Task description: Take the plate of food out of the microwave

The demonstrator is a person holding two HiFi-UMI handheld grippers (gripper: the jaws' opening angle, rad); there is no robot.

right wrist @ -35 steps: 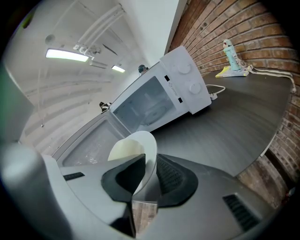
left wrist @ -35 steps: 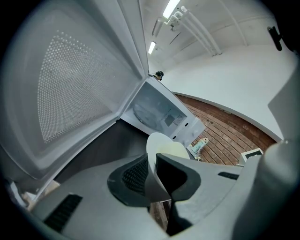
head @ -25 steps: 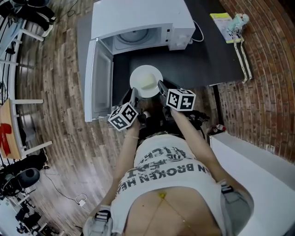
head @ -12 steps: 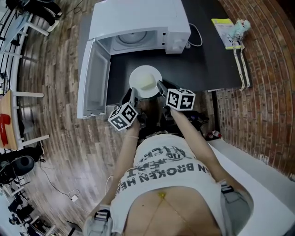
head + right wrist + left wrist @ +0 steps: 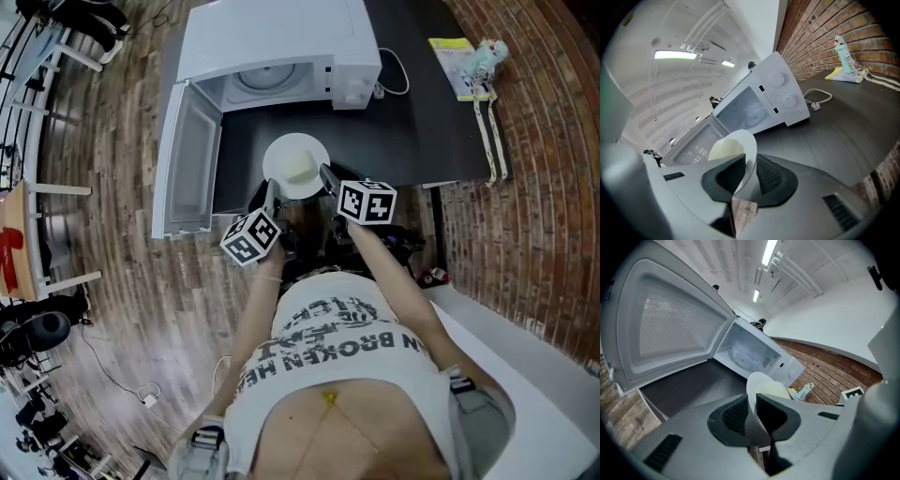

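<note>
Shirt [image 5: 347,342] print partly legible, "BROKEN", round white plate [image 5: 296,165] of pale yellow food [image 5: 300,172] held over dark table [image 5: 412,131], outside open white microwave [image 5: 272,37], left tongs [image 5: 271,187] clamped on one rim, right tongs [image 5: 325,175] clamped on opposite rim

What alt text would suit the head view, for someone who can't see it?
Seen from above, a person holds a white plate of pale food by opposite rims, left hand-held gripper on one side, right hand-held gripper on the other. It is over a dark table, outside the white microwave, whose door stands open.
</note>
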